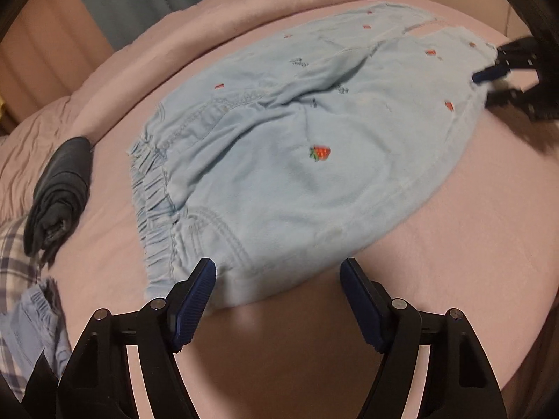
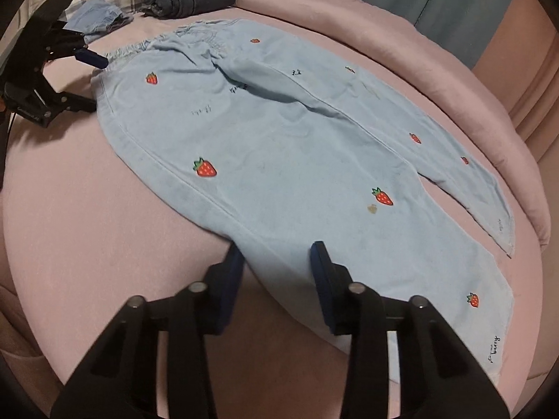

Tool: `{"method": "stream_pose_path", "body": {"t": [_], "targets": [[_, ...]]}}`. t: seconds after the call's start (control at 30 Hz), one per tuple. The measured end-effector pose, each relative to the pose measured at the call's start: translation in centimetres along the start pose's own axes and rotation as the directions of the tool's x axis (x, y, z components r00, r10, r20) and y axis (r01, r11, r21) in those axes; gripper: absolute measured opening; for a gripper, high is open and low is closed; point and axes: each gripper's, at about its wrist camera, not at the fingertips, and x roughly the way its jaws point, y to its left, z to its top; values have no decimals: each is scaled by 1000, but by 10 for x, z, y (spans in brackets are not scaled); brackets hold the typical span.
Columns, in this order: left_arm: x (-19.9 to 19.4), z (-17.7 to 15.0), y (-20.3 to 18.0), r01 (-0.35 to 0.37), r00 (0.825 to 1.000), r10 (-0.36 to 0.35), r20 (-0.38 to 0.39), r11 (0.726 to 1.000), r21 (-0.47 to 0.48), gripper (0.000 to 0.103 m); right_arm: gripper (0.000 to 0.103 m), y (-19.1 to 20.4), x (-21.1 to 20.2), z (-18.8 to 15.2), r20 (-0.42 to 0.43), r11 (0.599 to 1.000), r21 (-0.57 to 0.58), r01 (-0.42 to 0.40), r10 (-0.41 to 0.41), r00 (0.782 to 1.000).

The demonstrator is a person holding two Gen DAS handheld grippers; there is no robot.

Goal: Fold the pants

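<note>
While the pale blue strawberry-print pants (image 2: 265, 146) lie spread flat on my pink bed sheet (image 2: 87, 216), their long axis runs from the gathered elastic waistband (image 1: 157, 209) on my left to the two leg hems on my right. The two legs lie side by side, parted by a narrow gap near the hems.

My left tongs (image 1: 277, 300) stand apart over the near corner of the waistband; the left pad sits at the fabric edge, the other over bare sheet, and neither presses cloth. My right tongs (image 2: 276, 279) stand narrower, straddling the near edge of the closer leg; cloth lies between the fingers, but I cannot tell whether the pads pinch it.

No container is in sight. Beyond the waistband a rolled dark garment (image 1: 59, 192) rests on the sheet, beside a plaid pillow (image 1: 14, 265) and another blue garment (image 1: 38, 321), both cut off by the frame. The right tongs look blurred in the left camera, and the small dark lettering on the pants is hard to read
</note>
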Motion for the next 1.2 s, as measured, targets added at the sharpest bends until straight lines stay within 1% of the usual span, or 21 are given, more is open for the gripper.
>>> {"method": "stream_pose_path", "body": {"t": [0.03,0.1,0.23,0.27,0.3,0.33,0.4,0.53,0.6,0.67,0.7,0.77,0.83,0.87,0.93,1.0,1.03,1.07,1.1,1.17,1.2], "targets": [[2,-1,-3,1,1000,-1,-10,1000,16,75,31,1,-2,0,3,1000,7,-11,11,1000],[7,1,-10,-50,999,50,1,998,40,75,30,-4,-2,3,9,997,59,-47,46,999],[19,18,-12,-94,995,94,35,996,2,74,25,-19,-7,7,55,976,182,-119,111,992],[20,22,-11,-86,995,86,42,996,-5,53,23,-21,-9,9,66,971,198,-131,120,991],[19,23,-12,-62,997,63,50,998,-15,25,23,-25,-11,10,79,965,216,-145,131,988],[19,25,-14,-45,998,46,42,999,-24,23,21,-27,-13,12,89,961,226,-157,140,986],[12,22,-19,-76,996,76,56,997,5,16,20,-27,-17,13,95,962,224,-156,138,986],[-10,8,-13,-66,995,67,74,998,-16,15,17,-17,-30,15,97,977,164,-139,124,988],[-10,-3,-12,-50,997,52,53,998,-34,15,17,-14,-32,11,104,979,144,-146,132,986],[-2,-17,-20,-69,998,69,15,998,-7,15,17,-7,-20,3,60,976,150,-160,152,987],[-1,-18,-23,-83,996,83,20,997,4,15,18,-1,-11,-3,28,976,139,-170,167,986],[-2,-15,-22,-90,996,90,16,996,-5,15,21,14,2,-14,-23,984,100,-146,149,989],[-6,-9,-15,-64,998,63,-7,997,-44,15,24,16,2,-16,-1,986,101,-132,133,991],[-11,-10,-13,-47,999,45,-24,997,-58,17,42,8,1,-14,-3,978,144,-154,156,988],[-23,-14,-6,-25,999,22,-40,996,-84,19,68,-6,-5,-13,-21,962,217,-168,176,984],[-39,-20,0,5,1000,-7,-18,992,-126,27,67,-25,-31,-17,68,930,285,-230,220,973],[-46,-20,4,26,1000,-26,3,986,-162,32,70,-42,-52,-23,152,903,330,-274,235,960],[-52,-18,7,47,999,-42,30,979,-198,44,77,-55,-63,-29,189,890,368,-269,212,959],[-54,-17,6,60,998,-51,46,975,-216,55,80,-78,-75,-39,216,865,446,-230,145,966],[-56,-4,6,106,991,-78,111,957,-269,59,82,-122,-84,-65,199,786,602,-141,24,980],[-55,1,4,125,988,-93,124,951,-283,59,82,-151,-84,-84,162,708,700,-92,-32,986]]}}
